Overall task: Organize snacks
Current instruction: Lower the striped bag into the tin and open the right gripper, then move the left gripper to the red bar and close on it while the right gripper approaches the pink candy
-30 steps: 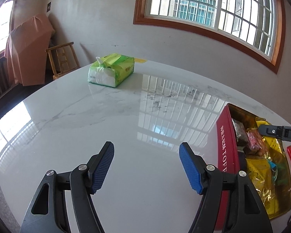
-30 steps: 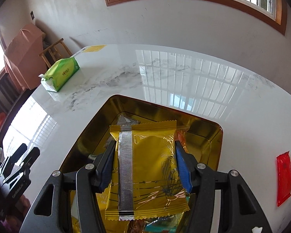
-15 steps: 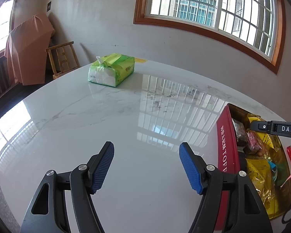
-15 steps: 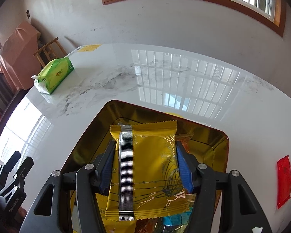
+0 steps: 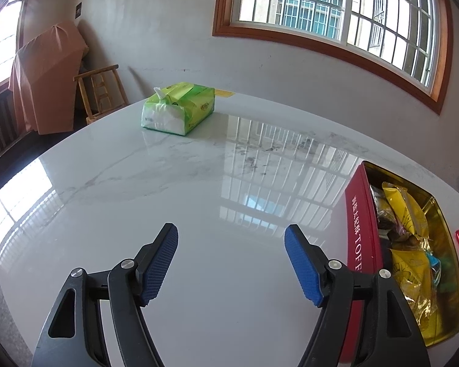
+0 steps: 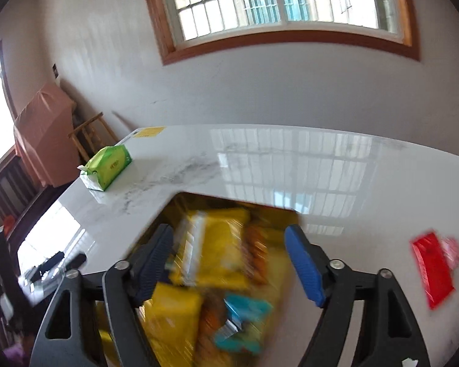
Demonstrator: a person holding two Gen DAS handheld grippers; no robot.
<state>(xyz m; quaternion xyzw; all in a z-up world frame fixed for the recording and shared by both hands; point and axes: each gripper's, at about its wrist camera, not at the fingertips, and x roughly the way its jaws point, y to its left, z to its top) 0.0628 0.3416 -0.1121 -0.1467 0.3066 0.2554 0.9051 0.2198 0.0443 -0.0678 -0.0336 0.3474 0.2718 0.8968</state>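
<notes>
— White marble table (image 5: 174, 183), glossy, mirroring the barred window (image 5: 336, 15); pale walls, a wooden chair (image 5: 102, 91) and a cloth-covered shape in the corner. What can't you make out?

— Most of the right wrist view is smeared. The snacks in the gold-lined tin (image 6: 180, 205) blur into yellow, orange and teal patches, and its near end is cut off by the frame. In the left view the tin's (image 5: 356, 229) red side is partly behind a finger, so its lettering is broken.

— The grippers?

— The right gripper (image 6: 229, 263) has just been opening. A second ago its pads clamped the yellow packet (image 6: 214, 250); now they stand wide and grip nothing, and the packet appears to lie in the tin among the others, between the fingers. The view has shifted too, showing more wall and window.

— And the left?

— The left gripper (image 5: 231, 263) hangs over bare marble, jaws well apart, empty, unchanged.

— Anything else on the table?

— A green tissue pack (image 5: 177, 111) at the far side, and a red packet (image 6: 433, 270) lying apart from the tin, to its right.
</notes>
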